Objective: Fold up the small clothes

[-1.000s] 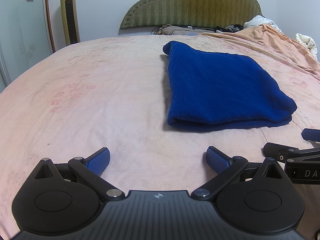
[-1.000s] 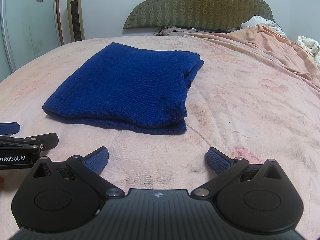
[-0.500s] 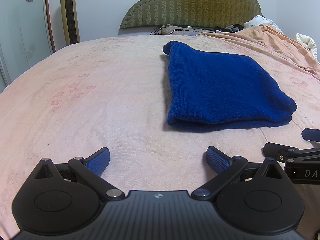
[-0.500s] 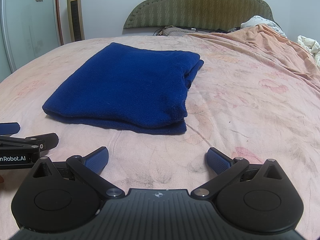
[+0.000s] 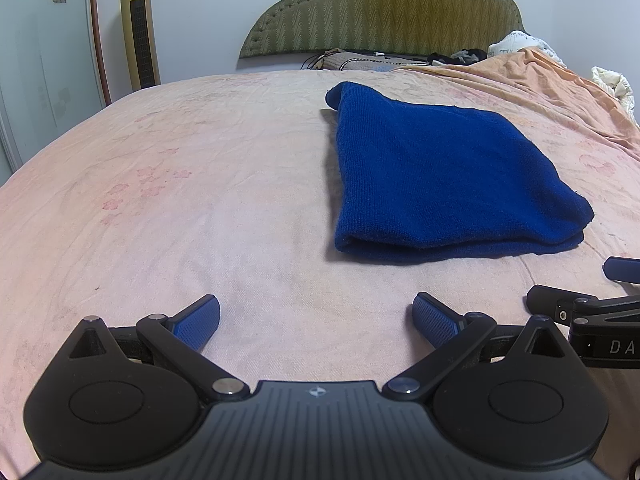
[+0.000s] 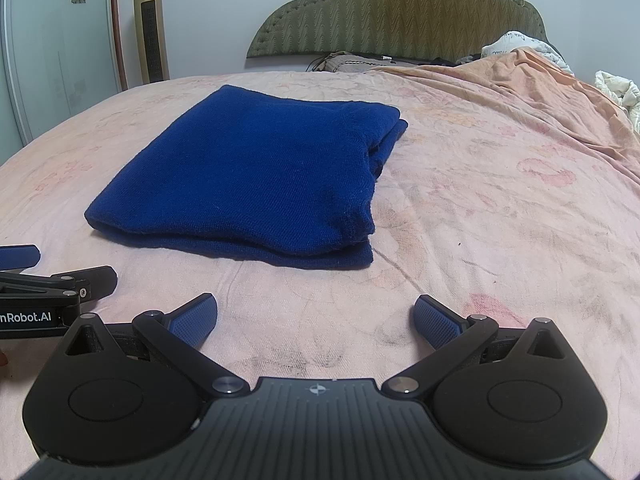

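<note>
**Hands off, check the stack**

Nearest me, my left gripper [image 5: 316, 312] and right gripper [image 6: 316, 312] sit side by side on the pink floral bedsheet [image 5: 180, 220], both spread wide and empty. Beyond lies the folded dark-blue knitted garment [image 6: 256, 176]; I'd only square its bunched right edge, gently.

A wide bed [image 5: 200, 184] fills the room, spread with a pale pink floral sheet and backed by an olive quilted headboard [image 5: 384, 8] against a white wall [image 5: 200, 12]. A gold tower fan [image 5: 138, 24] stands in the left corner beside a flower-printed wardrobe door [image 5: 40, 60].
</note>
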`<state>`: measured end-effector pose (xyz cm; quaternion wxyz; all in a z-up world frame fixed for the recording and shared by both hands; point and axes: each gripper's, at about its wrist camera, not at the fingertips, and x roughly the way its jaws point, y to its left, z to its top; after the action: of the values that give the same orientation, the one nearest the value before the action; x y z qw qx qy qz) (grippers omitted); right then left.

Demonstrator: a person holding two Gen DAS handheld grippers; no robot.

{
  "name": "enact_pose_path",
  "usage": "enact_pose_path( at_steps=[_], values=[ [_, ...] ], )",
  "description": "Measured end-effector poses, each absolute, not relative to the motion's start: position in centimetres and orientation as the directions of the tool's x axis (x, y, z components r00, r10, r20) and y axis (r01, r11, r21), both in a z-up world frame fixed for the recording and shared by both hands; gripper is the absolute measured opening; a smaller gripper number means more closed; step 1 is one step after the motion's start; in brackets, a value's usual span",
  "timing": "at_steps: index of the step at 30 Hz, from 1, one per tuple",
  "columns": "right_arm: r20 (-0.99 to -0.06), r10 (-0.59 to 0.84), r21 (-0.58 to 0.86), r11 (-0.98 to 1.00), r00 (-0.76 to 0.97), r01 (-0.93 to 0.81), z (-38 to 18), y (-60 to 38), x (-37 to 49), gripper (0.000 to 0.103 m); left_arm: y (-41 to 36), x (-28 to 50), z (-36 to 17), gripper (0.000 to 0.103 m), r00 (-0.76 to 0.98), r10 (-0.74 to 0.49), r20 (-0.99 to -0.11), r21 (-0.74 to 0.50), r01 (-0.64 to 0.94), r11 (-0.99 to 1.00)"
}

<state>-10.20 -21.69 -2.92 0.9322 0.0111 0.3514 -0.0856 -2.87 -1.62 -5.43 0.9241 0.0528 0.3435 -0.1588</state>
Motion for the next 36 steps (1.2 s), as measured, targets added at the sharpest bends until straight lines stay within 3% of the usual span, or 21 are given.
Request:
enact_pose_path(
  at_steps=[36],
  values=[
    [-0.649,-0.168,-0.022,0.979,0.743,0.202,-2.55,-21.72,-10.85,0.103,-1.67,-2.84,-5.51,0.103,0.715,-0.254,-0.652,-0.006,0.329,0.944]
  ],
)
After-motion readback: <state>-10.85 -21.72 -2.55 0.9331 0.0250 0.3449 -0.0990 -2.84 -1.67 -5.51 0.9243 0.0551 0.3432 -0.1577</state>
